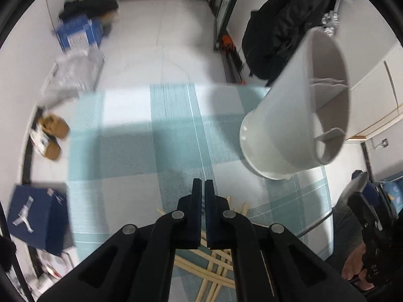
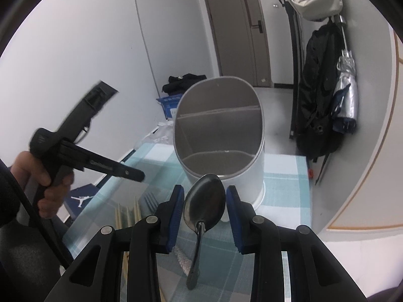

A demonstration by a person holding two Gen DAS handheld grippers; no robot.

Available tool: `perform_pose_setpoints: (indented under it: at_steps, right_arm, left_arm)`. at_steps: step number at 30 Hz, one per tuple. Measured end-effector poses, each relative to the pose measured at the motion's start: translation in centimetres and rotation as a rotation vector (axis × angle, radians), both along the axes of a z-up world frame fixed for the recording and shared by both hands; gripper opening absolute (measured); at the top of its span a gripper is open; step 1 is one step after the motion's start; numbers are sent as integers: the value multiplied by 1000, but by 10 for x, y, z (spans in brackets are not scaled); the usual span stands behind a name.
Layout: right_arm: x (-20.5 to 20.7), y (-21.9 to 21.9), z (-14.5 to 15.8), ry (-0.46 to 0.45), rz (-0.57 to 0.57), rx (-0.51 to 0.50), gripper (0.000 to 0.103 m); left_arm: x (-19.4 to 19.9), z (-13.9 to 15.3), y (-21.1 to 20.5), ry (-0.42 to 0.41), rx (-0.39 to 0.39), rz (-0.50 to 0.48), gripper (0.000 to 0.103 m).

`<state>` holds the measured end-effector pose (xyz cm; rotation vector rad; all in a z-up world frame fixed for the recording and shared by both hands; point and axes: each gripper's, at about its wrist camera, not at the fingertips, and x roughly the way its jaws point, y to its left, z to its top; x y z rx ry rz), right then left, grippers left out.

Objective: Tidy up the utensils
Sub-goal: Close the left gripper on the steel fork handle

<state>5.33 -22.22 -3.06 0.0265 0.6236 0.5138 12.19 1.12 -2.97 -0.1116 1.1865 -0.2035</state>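
A white oval utensil holder [image 1: 284,125] [image 2: 221,130] with inner dividers stands on the teal checked tablecloth [image 1: 141,146]. My left gripper [image 1: 202,188] is shut, and nothing shows between its fingers. It hovers above several wooden chopsticks [image 1: 216,259] that lie crossed on the cloth. In the right wrist view that same left gripper [image 2: 138,176] hangs at the left in a hand, above the chopsticks [image 2: 126,214]. My right gripper [image 2: 204,189] is shut on a metal spoon [image 2: 204,201], bowl up and handle hanging back, just before the holder's mouth. The spoon [image 1: 355,185] also shows at the left view's right edge.
What looks like fork tines [image 2: 148,198] lies beside the chopsticks. On the floor are a dark blue shoe box [image 1: 37,219], slippers [image 1: 51,136] and a blue carton [image 1: 78,32]. A black coat [image 1: 284,25] and a silver umbrella [image 2: 347,95] hang behind the table.
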Motion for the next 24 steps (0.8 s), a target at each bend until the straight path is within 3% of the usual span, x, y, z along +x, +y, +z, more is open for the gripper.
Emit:
perform_pose_setpoints:
  at_steps: [6,10,11,14,20,24]
  right_arm:
    - [-8,2,7,-30,0,-9,33]
    - [-14,-1,7,-20,-4,15,33]
    - [-14,-2,6,-19,-6,17,33]
    - [-17,-2,7,-21,-7,16,33]
    - [-17,-4,6,-20,-10,16,33]
    - [-13,-5,5,-12,-14,22,33]
  left_arm:
    - [-18,18,-9,-117,65,-25,0]
    - [-6,-2,11,-48,25,50,1]
    - [-3,-9,19,-27,3,71,8]
    - [6,-26,27,23,-35,65,46]
    - [19,-48,17,65,-35,-60,47]
    - [29,-61,4,108,22,-160,47]
